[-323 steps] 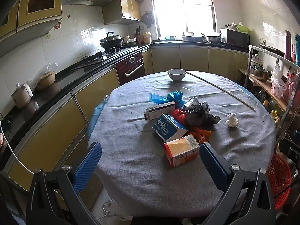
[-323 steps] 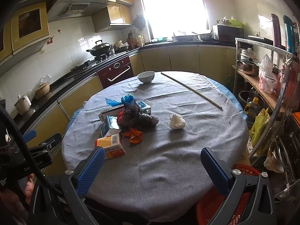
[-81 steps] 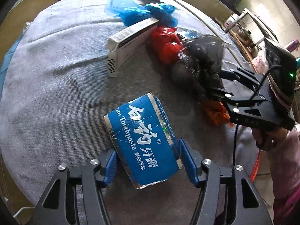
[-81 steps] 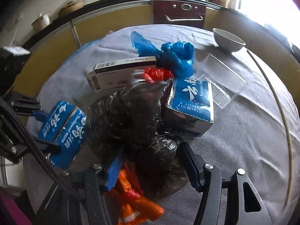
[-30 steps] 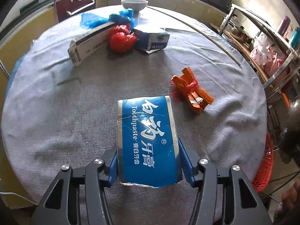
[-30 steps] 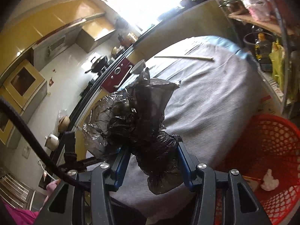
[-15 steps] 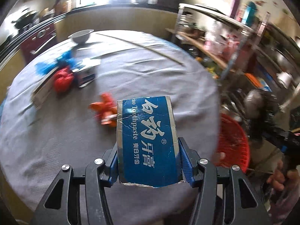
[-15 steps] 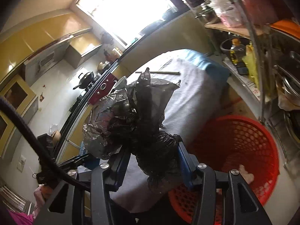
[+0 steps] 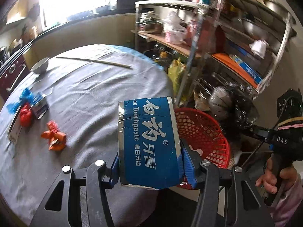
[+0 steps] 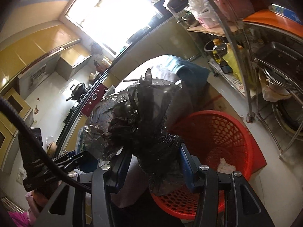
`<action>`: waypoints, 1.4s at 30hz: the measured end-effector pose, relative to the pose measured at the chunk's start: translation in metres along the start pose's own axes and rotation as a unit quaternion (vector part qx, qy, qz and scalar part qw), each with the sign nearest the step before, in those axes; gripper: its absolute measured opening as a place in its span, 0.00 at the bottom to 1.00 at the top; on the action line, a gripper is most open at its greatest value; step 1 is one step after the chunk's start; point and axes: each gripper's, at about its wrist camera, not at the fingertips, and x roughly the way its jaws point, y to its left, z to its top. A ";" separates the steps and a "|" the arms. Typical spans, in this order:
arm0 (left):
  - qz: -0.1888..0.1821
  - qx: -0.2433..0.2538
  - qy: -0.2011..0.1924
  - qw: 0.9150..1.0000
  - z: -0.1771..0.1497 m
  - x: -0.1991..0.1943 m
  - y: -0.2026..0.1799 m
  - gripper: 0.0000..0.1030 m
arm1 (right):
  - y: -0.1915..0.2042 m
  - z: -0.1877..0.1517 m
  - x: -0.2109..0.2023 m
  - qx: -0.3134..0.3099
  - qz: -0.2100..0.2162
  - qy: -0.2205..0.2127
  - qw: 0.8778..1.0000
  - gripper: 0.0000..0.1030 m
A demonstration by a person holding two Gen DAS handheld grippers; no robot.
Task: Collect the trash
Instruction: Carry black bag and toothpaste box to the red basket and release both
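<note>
Two pieces of trash carried to the basket, several left on the table.

The table [image 9: 90, 87] still bore an orange wrapper [image 9: 54, 137], a red lump [image 9: 25, 114] and small boxes. The red basket [image 9: 200, 132] held a white scrap. The left gripper [image 9: 149, 162] clenched the toothpaste box [image 9: 147, 140] at the basket's near rim; the right gripper [image 10: 154, 162] clasped the black bag [image 10: 140, 121] above it.
</note>
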 end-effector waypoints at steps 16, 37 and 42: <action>-0.012 0.020 0.028 0.999 0.009 0.043 -0.040 0.63 | -0.032 0.007 0.009 0.042 -0.062 -0.010 0.997 0.58; 0.043 0.018 0.001 0.999 -0.002 0.026 -0.013 0.65 | -0.003 0.005 0.015 0.020 -0.061 -0.007 0.998 0.61; 0.058 0.004 0.001 0.998 -0.010 0.021 0.006 0.68 | 0.009 0.002 0.021 0.008 -0.061 0.003 0.998 0.61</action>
